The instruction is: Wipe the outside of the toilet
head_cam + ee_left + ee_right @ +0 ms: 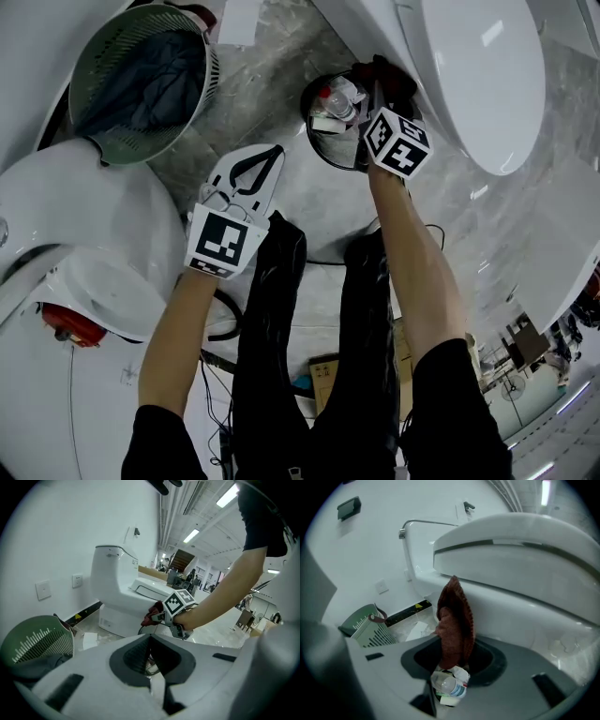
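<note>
1. Maroon cloth (454,620) stands pinched in my right claw (452,663), whose jaws are closed on its lower end.
2. My left claw (152,667) hangs back with its jaws together and nothing in them.
3. The cloth is up by the toilet (520,573), at the bowl's side under the lid and over a bin (317,141). I cannot tell if it touches.
4. I see no wet streaks on the white, so I judge most of the wiping, including bowl wall, tank and base, is left.
</note>
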Demonstrator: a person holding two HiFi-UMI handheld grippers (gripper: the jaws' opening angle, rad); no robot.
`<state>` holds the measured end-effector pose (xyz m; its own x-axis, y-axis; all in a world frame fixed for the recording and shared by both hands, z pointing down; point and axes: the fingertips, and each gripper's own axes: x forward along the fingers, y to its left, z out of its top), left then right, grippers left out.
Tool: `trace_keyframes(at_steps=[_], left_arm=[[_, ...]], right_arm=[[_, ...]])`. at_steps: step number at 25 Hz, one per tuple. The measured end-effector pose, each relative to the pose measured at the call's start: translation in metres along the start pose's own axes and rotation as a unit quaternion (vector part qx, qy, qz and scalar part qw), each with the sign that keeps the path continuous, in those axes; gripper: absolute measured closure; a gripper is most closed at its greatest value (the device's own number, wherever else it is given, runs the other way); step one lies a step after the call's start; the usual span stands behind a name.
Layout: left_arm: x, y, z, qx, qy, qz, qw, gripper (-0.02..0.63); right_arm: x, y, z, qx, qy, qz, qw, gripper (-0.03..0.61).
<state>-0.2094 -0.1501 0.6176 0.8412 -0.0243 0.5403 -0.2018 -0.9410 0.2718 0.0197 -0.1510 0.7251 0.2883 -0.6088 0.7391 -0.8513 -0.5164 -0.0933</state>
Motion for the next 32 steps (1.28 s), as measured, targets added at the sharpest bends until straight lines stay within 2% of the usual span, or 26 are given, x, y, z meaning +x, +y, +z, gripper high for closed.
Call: trace_keyframes(at_steps=[9,21,32], left_arm=[[0.024,-0.023,0.013,0.007,0.001,-0.006,1.0000,0.615],[0.056,-0.064,0.017,0.025,0.019,-0.030,0.9991,0.615],[0.085,-0.105,0.025,0.035,0.022,-0.034,0.9986,0.615]], right_arm=[[-0.018,-0.022,-0.010,-0.025,0.013,-0.001,1.000,0.448],[-0.042,-0.062,-0.035,-0.009,0.019,-0.008,1.000,0.440],[-0.067,-0.105,-0.054,-0.019,0.024,0.012,0.999,0.440]])
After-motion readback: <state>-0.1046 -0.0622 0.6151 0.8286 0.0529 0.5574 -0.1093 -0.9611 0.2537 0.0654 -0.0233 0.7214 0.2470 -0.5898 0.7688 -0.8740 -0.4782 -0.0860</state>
